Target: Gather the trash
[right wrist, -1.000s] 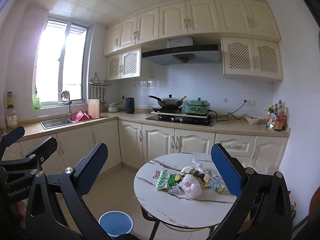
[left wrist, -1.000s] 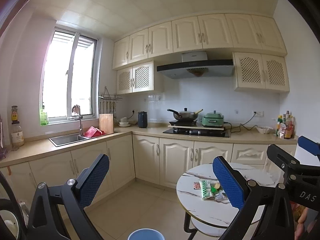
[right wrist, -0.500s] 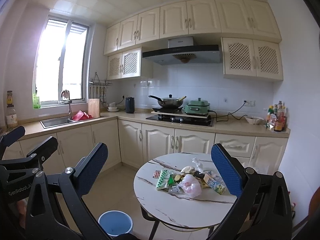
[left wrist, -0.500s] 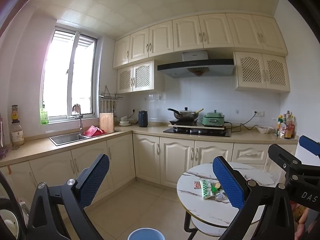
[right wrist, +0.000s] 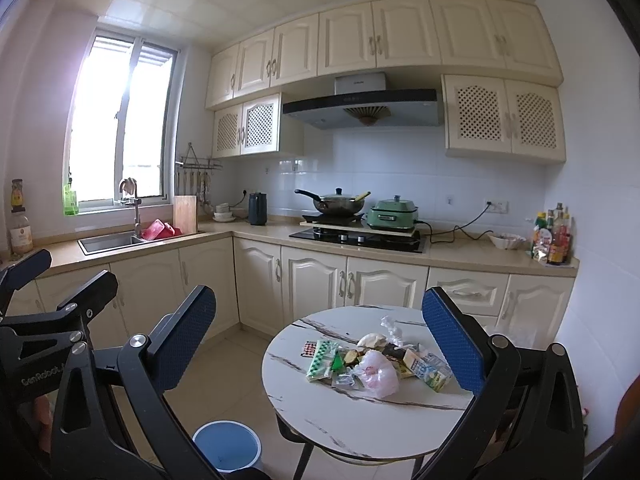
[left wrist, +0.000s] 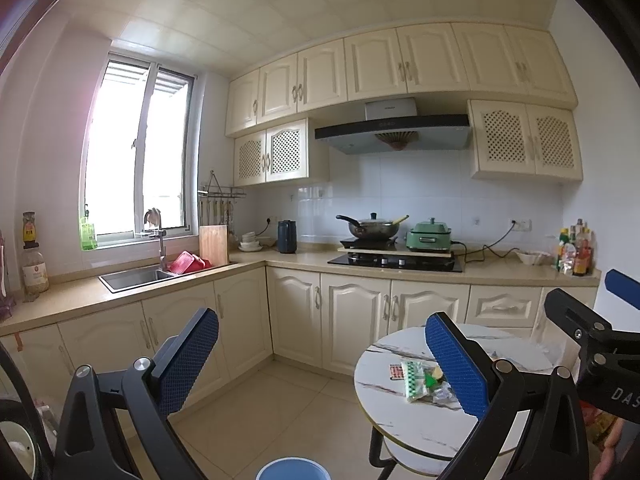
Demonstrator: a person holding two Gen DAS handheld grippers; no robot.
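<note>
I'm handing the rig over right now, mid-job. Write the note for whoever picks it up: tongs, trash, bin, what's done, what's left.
Left tongs: open, empty, held up in the air to the left of the table.
Right tongs: open, empty, held up short of the table, nothing between the pads.
Trash pile: wrappers, small packets and a pink plastic bag lying together near the middle of the round marble table.
Blue bin: on the floor just left of the table; little or nothing shows inside.
Done: no piece looks collected yet.
Left: pick up each piece from the table and drop it in the bin.
</note>
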